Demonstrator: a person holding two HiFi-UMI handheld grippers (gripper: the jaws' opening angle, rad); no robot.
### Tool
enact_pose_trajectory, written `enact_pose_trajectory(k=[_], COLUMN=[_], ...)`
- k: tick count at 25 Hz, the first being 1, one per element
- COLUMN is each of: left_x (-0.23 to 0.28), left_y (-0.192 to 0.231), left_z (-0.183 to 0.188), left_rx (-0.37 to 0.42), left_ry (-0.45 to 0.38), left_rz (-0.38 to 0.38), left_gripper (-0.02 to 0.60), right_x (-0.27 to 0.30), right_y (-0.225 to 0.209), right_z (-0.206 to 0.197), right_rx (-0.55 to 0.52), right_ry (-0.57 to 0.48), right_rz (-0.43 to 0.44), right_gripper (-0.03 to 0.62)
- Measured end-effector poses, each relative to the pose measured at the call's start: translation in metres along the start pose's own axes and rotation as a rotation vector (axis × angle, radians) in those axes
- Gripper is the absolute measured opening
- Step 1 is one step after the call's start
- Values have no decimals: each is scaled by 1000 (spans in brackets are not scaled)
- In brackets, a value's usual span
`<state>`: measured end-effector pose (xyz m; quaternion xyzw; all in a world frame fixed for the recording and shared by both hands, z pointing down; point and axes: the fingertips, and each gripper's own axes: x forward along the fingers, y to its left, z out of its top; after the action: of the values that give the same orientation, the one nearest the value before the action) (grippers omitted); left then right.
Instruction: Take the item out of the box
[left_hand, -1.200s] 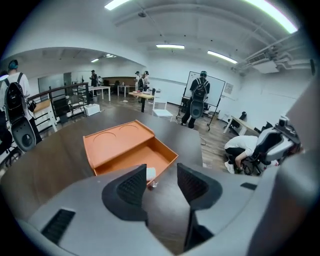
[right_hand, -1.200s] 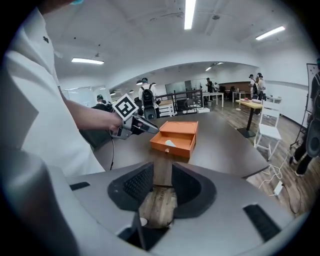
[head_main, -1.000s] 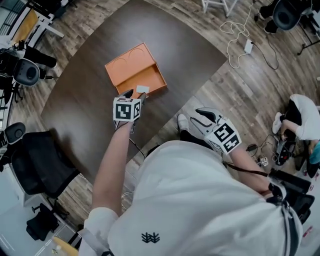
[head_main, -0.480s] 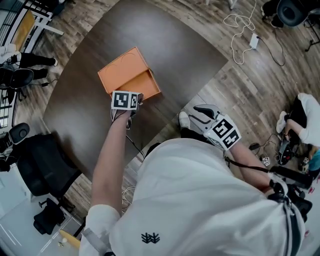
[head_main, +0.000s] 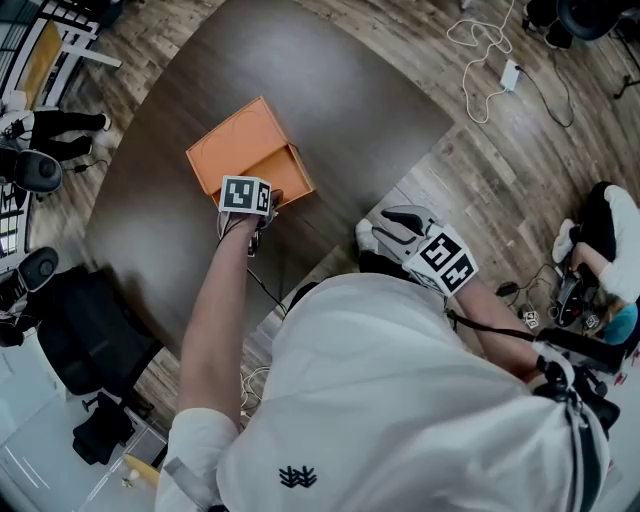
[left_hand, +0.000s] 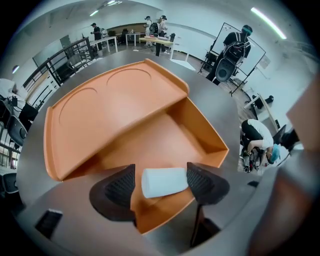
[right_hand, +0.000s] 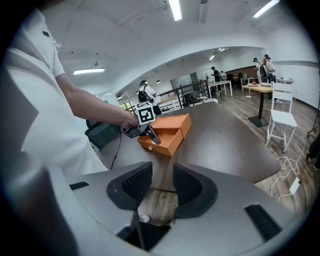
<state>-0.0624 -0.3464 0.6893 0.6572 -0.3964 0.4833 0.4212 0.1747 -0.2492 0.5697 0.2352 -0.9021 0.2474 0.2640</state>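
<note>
Left gripper (left_hand: 161, 175) is straddling the white item (left_hand: 165, 183) in the orange box (left_hand: 206, 136)

The left gripper is pointing steeply down into the box. Its jaws have just been opening and are now standing wide, one on each side of the item without squeezing it. The item is lying flat on the box floor near the front edge, with the lid (left_hand: 110, 115) sloping up behind. The box is sitting on the dark table (head_main: 330, 90). The right gripper (right_hand: 161, 179) is hanging off the table's edge, jaws slightly parted and gripping nothing.
</note>
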Motion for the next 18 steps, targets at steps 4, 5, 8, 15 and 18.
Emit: enact_pose_trajectory(k=[4, 5, 8, 15, 18], left_x=[6, 7, 11, 14, 16], left_y=[-5, -5, -6, -1, -1], left_z=[-4, -5, -4, -5, -7], left_rx=[2, 5, 25, 59, 56], left_ry=[37, 43, 53, 65, 60], left_rz=[-28, -28, -19, -26, -44], left_gripper=[314, 314, 314, 314, 313], right_x=[3, 4, 5, 6, 8], right_y=[-8, -10, -16, -20, -21], right_z=[-1, -1, -2, 3, 0], right_rx=[12, 14, 21, 21, 20], right_ry=[5, 5, 2, 6, 9], right_rz=[-2, -1, 2, 5, 6], right_gripper=[123, 121, 121, 120, 118])
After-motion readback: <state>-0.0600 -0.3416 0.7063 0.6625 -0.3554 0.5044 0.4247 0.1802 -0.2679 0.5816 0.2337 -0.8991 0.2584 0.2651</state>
